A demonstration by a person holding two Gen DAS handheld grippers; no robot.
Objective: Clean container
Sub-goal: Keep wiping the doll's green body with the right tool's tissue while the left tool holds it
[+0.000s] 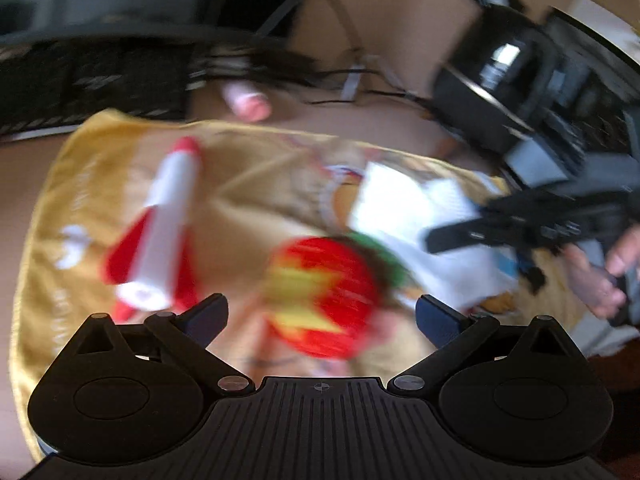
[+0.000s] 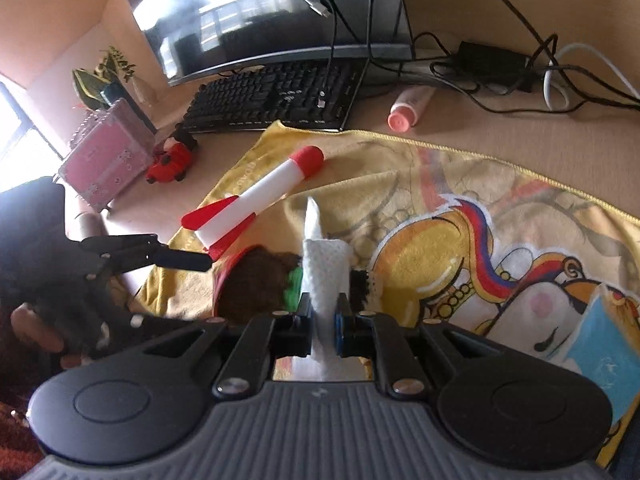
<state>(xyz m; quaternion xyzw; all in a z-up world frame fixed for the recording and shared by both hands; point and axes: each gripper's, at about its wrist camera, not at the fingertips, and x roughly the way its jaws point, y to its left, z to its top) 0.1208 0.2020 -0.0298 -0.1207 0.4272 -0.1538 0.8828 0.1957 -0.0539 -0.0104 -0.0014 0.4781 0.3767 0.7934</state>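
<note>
On the yellow towel point(image 2: 460, 184), the left gripper point(image 1: 322, 312) hangs with its jaws spread wide just above the red container point(image 1: 320, 296). Seen from the right wrist, that container holds something dark brown. Beside it, the right gripper point(image 2: 324, 326) is clamped on a white paper towel point(image 2: 322, 276).

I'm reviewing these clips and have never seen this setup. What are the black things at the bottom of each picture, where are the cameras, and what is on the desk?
Each picture comes from a fisheye camera on a hand-held gripper, looking along its two fingers. A person holds one in each hand; no robot arm.

The left gripper is open, hovering over a red container, blurred by motion. The right gripper is shut on a white paper towel, just beside that container.

Everything lies on a yellow cartoon cloth on a desk: a red-and-white toy rocket, with a keyboard, monitor and pink tube behind.
</note>
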